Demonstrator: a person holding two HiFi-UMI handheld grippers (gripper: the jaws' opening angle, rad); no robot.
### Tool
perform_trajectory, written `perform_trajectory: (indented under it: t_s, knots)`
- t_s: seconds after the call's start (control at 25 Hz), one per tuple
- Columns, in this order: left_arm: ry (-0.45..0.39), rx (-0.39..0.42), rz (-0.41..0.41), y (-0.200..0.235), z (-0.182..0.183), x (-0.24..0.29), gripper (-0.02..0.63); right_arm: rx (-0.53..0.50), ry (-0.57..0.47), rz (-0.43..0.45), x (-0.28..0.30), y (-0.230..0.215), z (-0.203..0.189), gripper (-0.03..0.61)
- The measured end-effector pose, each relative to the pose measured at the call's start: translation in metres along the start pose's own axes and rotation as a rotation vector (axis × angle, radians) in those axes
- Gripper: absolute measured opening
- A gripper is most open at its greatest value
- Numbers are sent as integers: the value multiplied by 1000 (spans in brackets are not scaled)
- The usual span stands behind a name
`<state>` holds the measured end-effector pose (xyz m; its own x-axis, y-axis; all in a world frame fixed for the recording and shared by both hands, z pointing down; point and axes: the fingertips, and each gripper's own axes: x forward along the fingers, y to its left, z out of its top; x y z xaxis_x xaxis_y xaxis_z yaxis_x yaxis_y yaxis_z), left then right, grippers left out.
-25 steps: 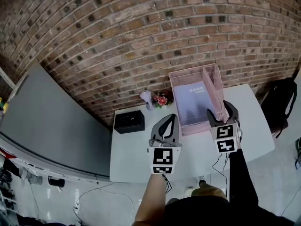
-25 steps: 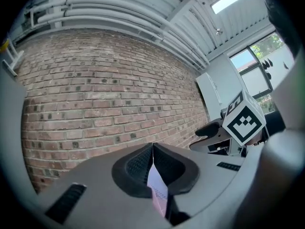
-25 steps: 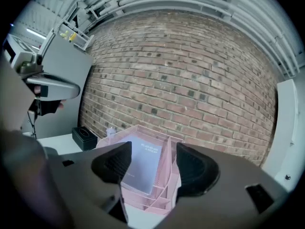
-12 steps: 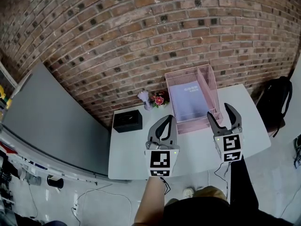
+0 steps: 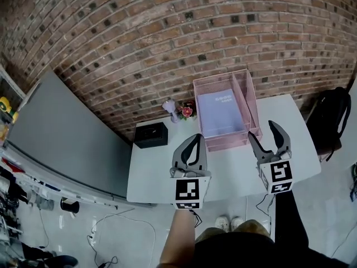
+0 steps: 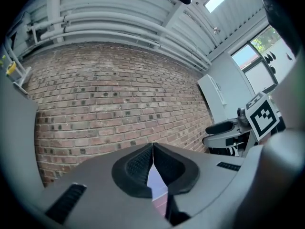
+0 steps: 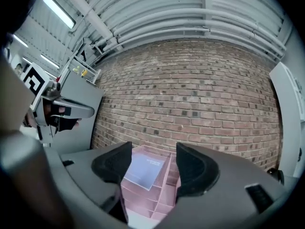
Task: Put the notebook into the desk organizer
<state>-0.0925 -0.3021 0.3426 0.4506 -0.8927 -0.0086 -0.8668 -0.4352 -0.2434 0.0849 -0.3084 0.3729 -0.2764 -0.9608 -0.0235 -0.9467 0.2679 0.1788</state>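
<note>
A pale lavender notebook (image 5: 222, 113) lies inside the large compartment of the pink desk organizer (image 5: 242, 81) at the back of the white table (image 5: 156, 177). The right gripper view shows the same notebook (image 7: 144, 170) in the organizer (image 7: 155, 193) between its jaws, some way ahead. My right gripper (image 5: 269, 130) hangs open and empty above the table, just right of the organizer's front corner. My left gripper (image 5: 192, 144) is held over the table in front of the organizer, its pads (image 6: 141, 166) pressed together at the tips with nothing in them.
A black box (image 5: 150, 134) sits at the table's back left. A small pot of flowers (image 5: 186, 110) and a little white figure (image 5: 170, 106) stand by the brick wall. A grey panel (image 5: 67, 138) leans to the left; a black bag (image 5: 334, 113) stands to the right.
Both grippers have drawn back from the organizer toward me. The right gripper, earlier at the organizer's right front edge, now hangs apart from it. The notebook stays in the organizer.
</note>
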Motion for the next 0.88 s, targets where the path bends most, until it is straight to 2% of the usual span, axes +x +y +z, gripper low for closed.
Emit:
perform_trajectory:
  t_s: [0.48,0.88]
  knots:
    - [-26,-4,62,-28,6,-19,17,-22,-30,96,-20,5,-4,298]
    - [-19,10,72,-38,10,-23,17,3,-45,125,-23,6,-4,298]
